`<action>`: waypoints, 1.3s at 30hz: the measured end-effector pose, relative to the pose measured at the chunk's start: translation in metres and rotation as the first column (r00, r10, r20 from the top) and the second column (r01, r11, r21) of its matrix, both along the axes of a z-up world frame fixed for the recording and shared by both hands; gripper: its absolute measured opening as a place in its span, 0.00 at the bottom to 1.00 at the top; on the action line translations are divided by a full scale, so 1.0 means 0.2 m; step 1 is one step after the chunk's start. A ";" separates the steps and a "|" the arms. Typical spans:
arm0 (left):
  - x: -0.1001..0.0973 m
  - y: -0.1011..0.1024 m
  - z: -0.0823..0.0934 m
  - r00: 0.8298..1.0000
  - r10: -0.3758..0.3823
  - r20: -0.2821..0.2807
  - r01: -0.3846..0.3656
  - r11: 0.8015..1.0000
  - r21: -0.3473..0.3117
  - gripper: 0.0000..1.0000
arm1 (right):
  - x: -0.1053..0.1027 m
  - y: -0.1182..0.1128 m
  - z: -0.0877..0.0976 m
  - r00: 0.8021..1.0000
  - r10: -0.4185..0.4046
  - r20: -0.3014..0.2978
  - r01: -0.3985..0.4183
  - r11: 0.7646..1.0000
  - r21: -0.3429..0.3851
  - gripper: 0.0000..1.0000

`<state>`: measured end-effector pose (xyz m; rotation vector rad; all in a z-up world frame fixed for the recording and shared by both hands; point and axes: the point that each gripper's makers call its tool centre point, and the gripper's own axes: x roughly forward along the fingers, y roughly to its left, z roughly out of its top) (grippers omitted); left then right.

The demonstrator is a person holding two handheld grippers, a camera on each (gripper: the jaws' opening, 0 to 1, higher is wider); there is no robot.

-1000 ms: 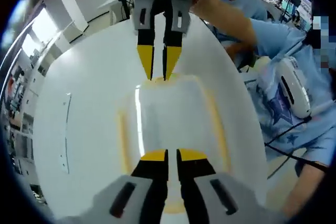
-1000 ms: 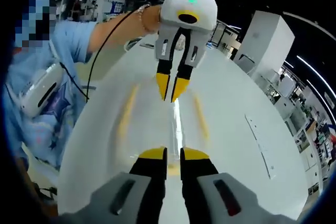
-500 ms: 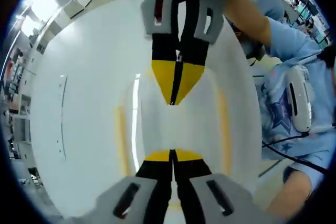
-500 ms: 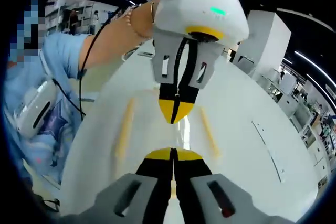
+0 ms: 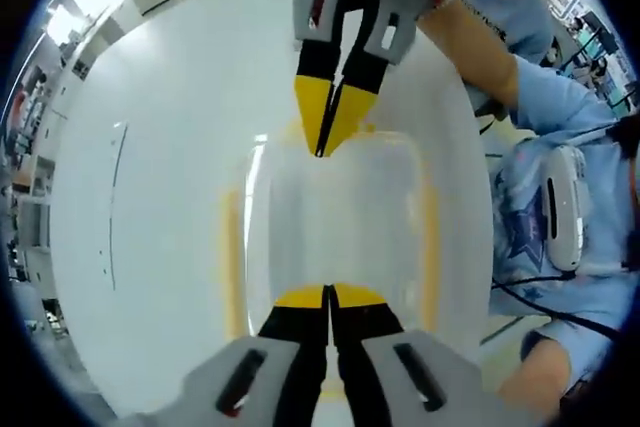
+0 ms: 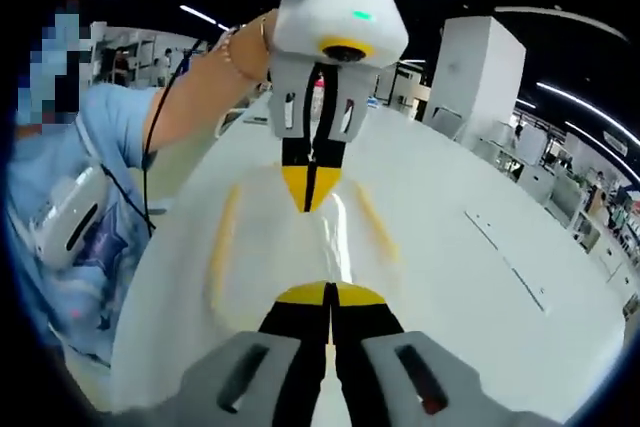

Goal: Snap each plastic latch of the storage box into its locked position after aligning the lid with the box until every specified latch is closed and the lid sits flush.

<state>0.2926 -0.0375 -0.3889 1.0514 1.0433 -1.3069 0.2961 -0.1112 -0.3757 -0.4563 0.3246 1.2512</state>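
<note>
A white desk (image 5: 150, 247) is carrying one translucent storage box (image 5: 330, 217) with a lid (image 5: 340, 207) lying on it. The room is being seen around the desk in the right gripper view: ceiling light strips (image 6: 575, 92), a tall white cabinet (image 6: 478, 62) and further work stations at the far right. A person in a light blue shirt (image 5: 560, 97) is standing beside the desk, with a white device (image 5: 562, 207) hanging at the chest.

Yellow strips are being shown along the box: two long ones, one on each long side (image 5: 232, 257) (image 5: 430, 247); whether these are latches cannot be told from the blur. Yellow is also showing at each of the two short ends.

Two tongs are being counted. The left tongs (image 5: 328, 295) are being held closed at the near short end of the box, tips together over its yellow edge. The right tongs (image 5: 328, 142) are being held at the opposite short end, tips nearly together and pointing down at the yellow edge there. In the right gripper view the right tongs (image 6: 328, 292) are being shown closed at the near end and the left tongs (image 6: 308, 197) closed at the far end. Whether anything is being pinched cannot be told.
</note>
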 end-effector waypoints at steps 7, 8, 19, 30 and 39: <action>0.00 0.00 0.00 1.000 0.019 0.001 -0.019 0.999 0.036 0.00 | -0.02 -0.05 0.00 1.000 -0.010 -0.009 0.011 0.989 0.151 0.00; 0.00 0.00 0.00 1.000 0.015 0.004 -0.016 0.999 0.039 0.00 | -0.03 -0.05 0.00 1.000 -0.007 -0.007 0.008 0.985 0.170 0.00; 0.01 0.00 0.00 1.000 0.023 -0.001 -0.023 0.998 0.058 0.00 | -0.01 -0.10 -0.02 1.000 0.021 -0.018 -0.015 0.959 0.285 0.00; 0.01 0.01 0.00 0.999 0.026 0.023 -0.028 0.994 0.107 0.00 | -0.01 -0.11 -0.09 0.998 0.047 -0.035 -0.036 0.963 0.268 0.00; 0.00 0.01 0.00 0.999 0.028 0.033 -0.032 0.993 0.115 0.00 | -0.03 -0.10 -0.09 0.996 0.070 -0.057 -0.048 0.947 0.318 0.00</action>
